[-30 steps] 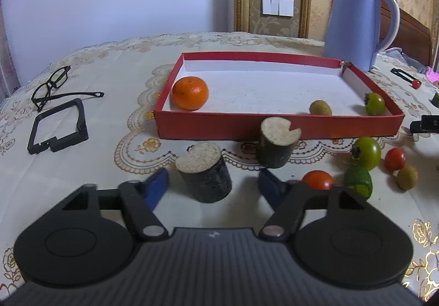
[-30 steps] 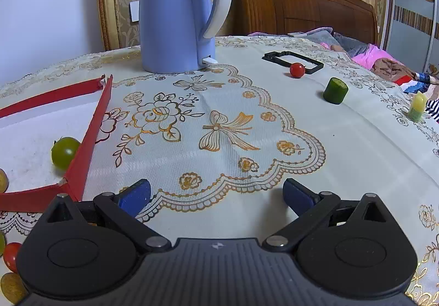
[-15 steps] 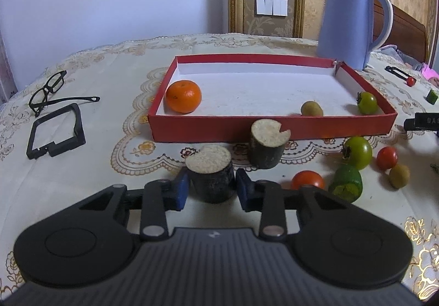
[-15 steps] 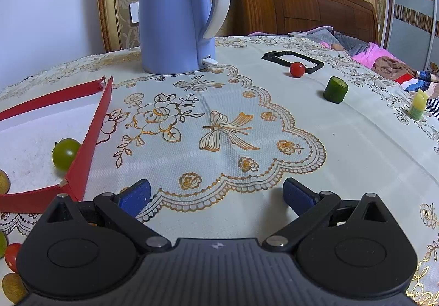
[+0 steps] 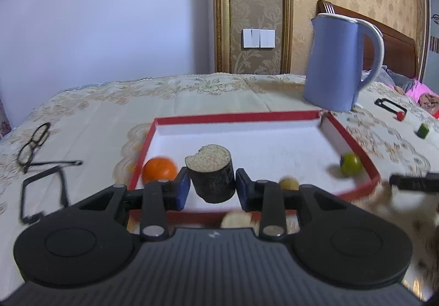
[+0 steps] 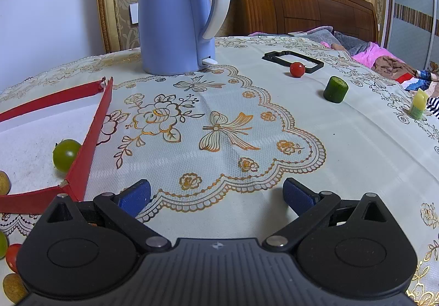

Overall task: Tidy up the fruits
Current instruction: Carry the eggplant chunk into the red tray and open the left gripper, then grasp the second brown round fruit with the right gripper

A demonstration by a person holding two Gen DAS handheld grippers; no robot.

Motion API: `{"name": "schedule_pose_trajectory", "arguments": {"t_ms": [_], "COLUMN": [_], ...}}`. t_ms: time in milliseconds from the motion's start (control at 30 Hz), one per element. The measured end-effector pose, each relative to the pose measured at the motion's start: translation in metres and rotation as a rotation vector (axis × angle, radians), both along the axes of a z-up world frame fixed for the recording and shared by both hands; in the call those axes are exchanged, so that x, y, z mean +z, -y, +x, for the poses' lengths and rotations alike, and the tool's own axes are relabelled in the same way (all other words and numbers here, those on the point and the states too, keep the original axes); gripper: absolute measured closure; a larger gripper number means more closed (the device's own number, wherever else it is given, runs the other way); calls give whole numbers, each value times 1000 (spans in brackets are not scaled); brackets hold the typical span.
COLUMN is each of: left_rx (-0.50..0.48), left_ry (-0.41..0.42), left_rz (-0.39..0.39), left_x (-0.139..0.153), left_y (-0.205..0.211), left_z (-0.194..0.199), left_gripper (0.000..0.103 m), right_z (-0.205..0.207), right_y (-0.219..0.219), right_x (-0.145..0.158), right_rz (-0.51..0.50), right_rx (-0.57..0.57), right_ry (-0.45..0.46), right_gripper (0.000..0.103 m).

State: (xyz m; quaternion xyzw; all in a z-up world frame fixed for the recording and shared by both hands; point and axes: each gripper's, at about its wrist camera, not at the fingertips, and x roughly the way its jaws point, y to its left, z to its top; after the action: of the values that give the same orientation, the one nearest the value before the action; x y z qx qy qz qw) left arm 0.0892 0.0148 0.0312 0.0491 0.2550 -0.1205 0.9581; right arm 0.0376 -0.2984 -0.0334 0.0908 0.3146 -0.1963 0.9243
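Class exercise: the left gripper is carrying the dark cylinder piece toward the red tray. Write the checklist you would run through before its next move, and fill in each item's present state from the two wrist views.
1. Grip: the left gripper has its blue fingers pressed on both sides of the dark cylinder piece: ok.
2. Piece upright, pale cut face on top: ok.
3. Bare floor in the red tray beyond the piece: ok.
4. Clearance from the orange beside the left finger: close, cannot tell.
5. Height above the tray's near wall: blurred, cannot tell.
6. The right gripper is open, empty and outside the tray: ok.
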Motion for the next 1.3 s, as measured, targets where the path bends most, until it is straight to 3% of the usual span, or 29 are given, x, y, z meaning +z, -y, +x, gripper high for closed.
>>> {"name": "schedule_pose_trajectory", "arguments": {"t_ms": [267, 500, 633, 733, 800, 867, 900, 1067, 1300], "left_rx": [57, 70, 73, 62, 57, 67, 65, 102, 128], "left_ry": [-68, -116, -92, -49, -19, -7, -7, -29, -125], "left_rz": [60, 76, 75, 56, 46, 32, 23, 34, 40], "left_x": [-24, -45, -45, -34, -26, -20, -19, -23, -49], "left_y": [24, 20, 16, 8, 1, -9, -15, -37, -54], "left_z": [64, 82, 73, 55, 41, 27, 19, -16, -24], "left_gripper": [71, 70, 70, 64, 57, 41, 38, 27, 27], "right_z": [0, 0, 0, 0, 0, 1, 0, 1, 0], "right_y": [0, 1, 0, 0, 0, 0, 0, 0, 1], "right_x": [0, 0, 0, 0, 0, 0, 0, 0, -1], "right_rz": [2, -1, -1, -1, -1, -1, -1, -1, 6], "right_rx": [0, 0, 0, 0, 0, 0, 0, 0, 0], "right_ry": [1, -1, -1, -1, -1, -2, -1, -1, 4], "right_gripper": [0, 0, 0, 0, 0, 0, 0, 0, 0]}}
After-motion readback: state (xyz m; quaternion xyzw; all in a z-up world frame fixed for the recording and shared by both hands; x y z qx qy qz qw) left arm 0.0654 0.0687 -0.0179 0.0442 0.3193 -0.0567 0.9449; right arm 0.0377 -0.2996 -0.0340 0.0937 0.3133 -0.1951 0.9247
